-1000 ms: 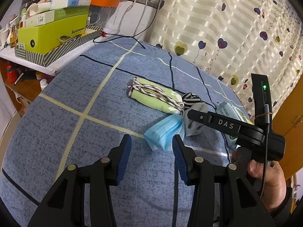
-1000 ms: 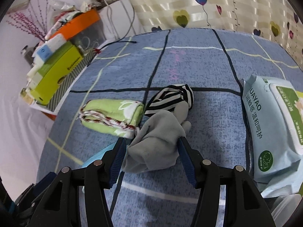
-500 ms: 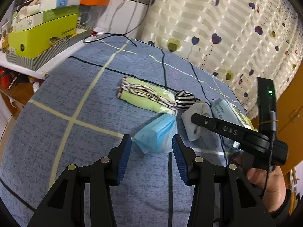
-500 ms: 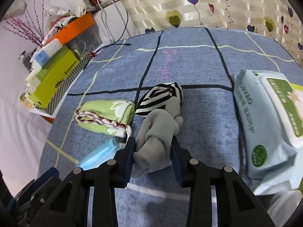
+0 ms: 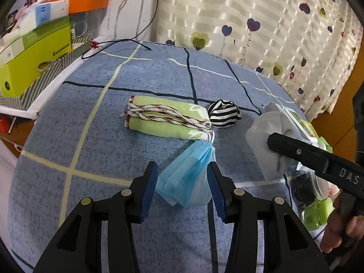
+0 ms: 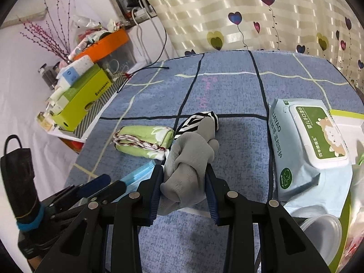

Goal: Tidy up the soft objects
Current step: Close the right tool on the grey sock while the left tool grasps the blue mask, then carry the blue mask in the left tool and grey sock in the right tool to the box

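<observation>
only right view shows right gripper (image 6: 184, 177) clamping grey sock (image 6: 191, 159); left gripper (image 5: 182, 182) fingers apart.

Bedspread (image 5: 95, 150): mottled blue, dark and pale-yellow grid lines. Folded cloth (image 5: 166, 118): lime green, red-and-white braided trim. Sock (image 6: 191, 159): plain grey. Rolled sock (image 5: 224, 113): black-and-white stripes. Mask (image 5: 188, 177): light blue. Curtain (image 5: 261, 22): cream stripes, coloured hearts.

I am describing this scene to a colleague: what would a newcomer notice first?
First, the grey sock clamped in the right gripper, lifted beside the wet-wipes pack. Next, the blue face mask lying between the open fingers of the left gripper, just in front of the folded green cloth.
</observation>
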Available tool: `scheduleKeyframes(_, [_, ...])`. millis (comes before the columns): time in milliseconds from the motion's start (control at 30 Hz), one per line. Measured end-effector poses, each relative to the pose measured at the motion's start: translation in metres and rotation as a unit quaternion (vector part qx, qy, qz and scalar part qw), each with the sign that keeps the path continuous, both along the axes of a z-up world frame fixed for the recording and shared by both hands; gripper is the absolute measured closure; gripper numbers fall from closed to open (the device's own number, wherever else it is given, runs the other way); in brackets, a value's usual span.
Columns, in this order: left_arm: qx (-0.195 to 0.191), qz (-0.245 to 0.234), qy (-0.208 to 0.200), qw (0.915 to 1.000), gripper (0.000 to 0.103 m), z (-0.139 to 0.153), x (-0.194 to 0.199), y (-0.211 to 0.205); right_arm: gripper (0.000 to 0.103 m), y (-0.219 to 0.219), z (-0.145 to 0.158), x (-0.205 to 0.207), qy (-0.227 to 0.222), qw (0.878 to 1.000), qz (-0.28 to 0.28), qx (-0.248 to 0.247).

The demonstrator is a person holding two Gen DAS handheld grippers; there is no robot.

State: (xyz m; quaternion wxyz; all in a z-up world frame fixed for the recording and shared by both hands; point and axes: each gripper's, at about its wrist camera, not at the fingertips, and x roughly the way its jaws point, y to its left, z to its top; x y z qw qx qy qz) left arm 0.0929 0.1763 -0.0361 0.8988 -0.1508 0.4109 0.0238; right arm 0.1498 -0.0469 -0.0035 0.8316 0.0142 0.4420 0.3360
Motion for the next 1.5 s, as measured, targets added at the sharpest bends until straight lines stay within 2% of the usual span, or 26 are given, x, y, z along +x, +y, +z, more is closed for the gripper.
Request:
scheduleKeyframes(200, [0.005, -0.01, 0.018, 0.9998, 0.057, -0.013, 0.014, -0.004, 0.069, -0.002, -0.003, 0.001, 0.007, 1.0, 0.001, 0.002])
scheduleKeyframes(333, [-0.005, -0.01, 0.028, 0.9995, 0.057, -0.02, 0.017, -0.003, 0.069, -0.002, -0.002, 0.001, 0.006, 1.0, 0.001, 0.003])
scheduleKeyframes(733, [0.003, -0.033, 0.031, 0.999, 0.057, -0.021, 0.015, -0.019, 0.069, -0.008, 0.002, -0.002, 0.006, 1.0, 0.008, 0.016])
scheduleKeyframes(800, [0.016, -0.039, 0.028, 0.9987, 0.063, -0.019, 0.013, -0.025, 0.069, -0.01, 0.004, -0.003, 0.005, 1.0, 0.009, 0.018])
scheduleKeyframes(833, [0.017, -0.041, 0.031, 0.9985, 0.074, -0.02, 0.013, -0.027, 0.069, -0.011, 0.005, -0.004, 0.003, 1.0, 0.01, 0.019])
scheduleKeyframes(967, [0.01, -0.035, 0.031, 0.9989, 0.078, -0.018, 0.009, -0.03, 0.069, -0.016, 0.01, -0.008, -0.003, 1.0, 0.013, 0.023])
scheduleKeyframes(1500, [-0.033, -0.015, -0.007, 0.9993, 0.08, 0.013, -0.039, -0.05, 0.069, -0.057, 0.028, -0.047, -0.033, 0.998, 0.035, 0.033])
